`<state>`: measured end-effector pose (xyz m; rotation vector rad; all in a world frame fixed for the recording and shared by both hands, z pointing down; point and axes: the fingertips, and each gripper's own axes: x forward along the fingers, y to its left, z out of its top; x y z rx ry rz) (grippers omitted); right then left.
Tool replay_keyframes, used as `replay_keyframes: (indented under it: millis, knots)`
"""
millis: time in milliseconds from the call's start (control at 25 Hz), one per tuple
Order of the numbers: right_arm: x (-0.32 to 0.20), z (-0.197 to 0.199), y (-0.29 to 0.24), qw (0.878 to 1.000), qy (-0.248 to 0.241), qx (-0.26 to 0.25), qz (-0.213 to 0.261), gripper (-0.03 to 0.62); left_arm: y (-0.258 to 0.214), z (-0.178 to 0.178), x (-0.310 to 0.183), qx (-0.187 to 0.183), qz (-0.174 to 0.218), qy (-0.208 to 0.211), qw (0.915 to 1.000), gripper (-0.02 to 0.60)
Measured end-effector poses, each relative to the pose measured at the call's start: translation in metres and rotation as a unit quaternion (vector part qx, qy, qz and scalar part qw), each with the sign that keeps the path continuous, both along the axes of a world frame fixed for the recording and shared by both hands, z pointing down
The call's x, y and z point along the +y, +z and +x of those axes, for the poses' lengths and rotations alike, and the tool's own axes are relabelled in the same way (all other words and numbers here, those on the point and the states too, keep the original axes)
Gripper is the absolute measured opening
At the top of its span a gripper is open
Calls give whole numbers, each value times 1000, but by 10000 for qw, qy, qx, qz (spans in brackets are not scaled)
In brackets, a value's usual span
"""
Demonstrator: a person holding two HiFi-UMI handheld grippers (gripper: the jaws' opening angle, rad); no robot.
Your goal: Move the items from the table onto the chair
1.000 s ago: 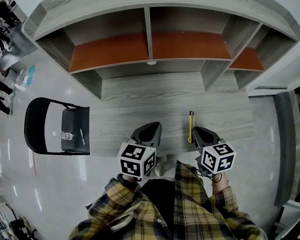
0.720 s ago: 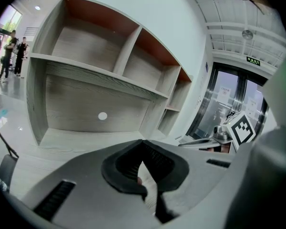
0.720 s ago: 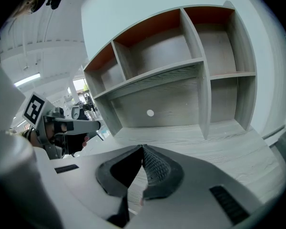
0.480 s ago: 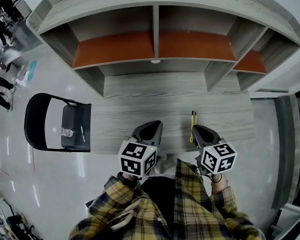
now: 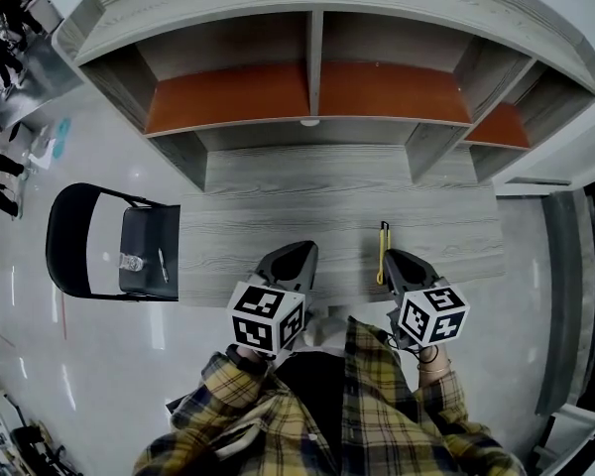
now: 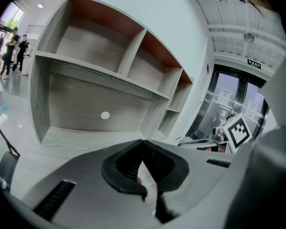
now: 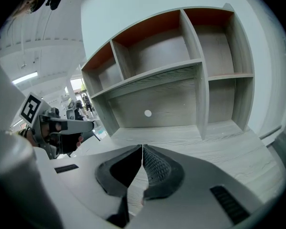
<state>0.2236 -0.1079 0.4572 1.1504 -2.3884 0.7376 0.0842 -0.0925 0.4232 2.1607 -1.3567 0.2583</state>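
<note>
Lying beside right gripper (image 5: 397, 257): yellow tool (image 5: 382, 252), on table (image 5: 278, 201) | left gripper (image 5: 297, 249) farther off | both jaws together, empty

small items (image 5: 132, 264) on chair (image 5: 151, 232), yellow item (image 5: 382, 251) on table (image 5: 278, 206), too small to identify

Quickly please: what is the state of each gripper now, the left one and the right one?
Left gripper: closed, jaws together, holding nothing.
Right gripper: closed, jaws together, holding nothing.
</note>
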Motion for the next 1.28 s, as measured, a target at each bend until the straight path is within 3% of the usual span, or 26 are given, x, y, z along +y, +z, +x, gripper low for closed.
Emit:
replay_keyframes:
  millis: [240,360,760,920,1080,1280]
  knots:
    - [-7,10,39,9985,226,255,-426,21,11,-13,10,-75,-172,-74,9998,3]
    - [-12,23,73,9949,466,508,-733,91,20,-25,19,-138,-336,-192,9992,3]
    - [-22,46,179,9781,1015,1068,-1468,153,56,-48,51,-271,-938,-515,9939,3]
    - [-20,46,201,9713,1034,1508,-1519,158,61,-43,53,-261,-988,-493,9935,3]
    - [-19,46,208,9662,962,2056,-1222,155,61,-41,54,-227,-980,-473,9938,3]
    - [-19,45,206,9698,873,1789,-1410,129,55,-36,49,-167,-860,-408,9953,3]
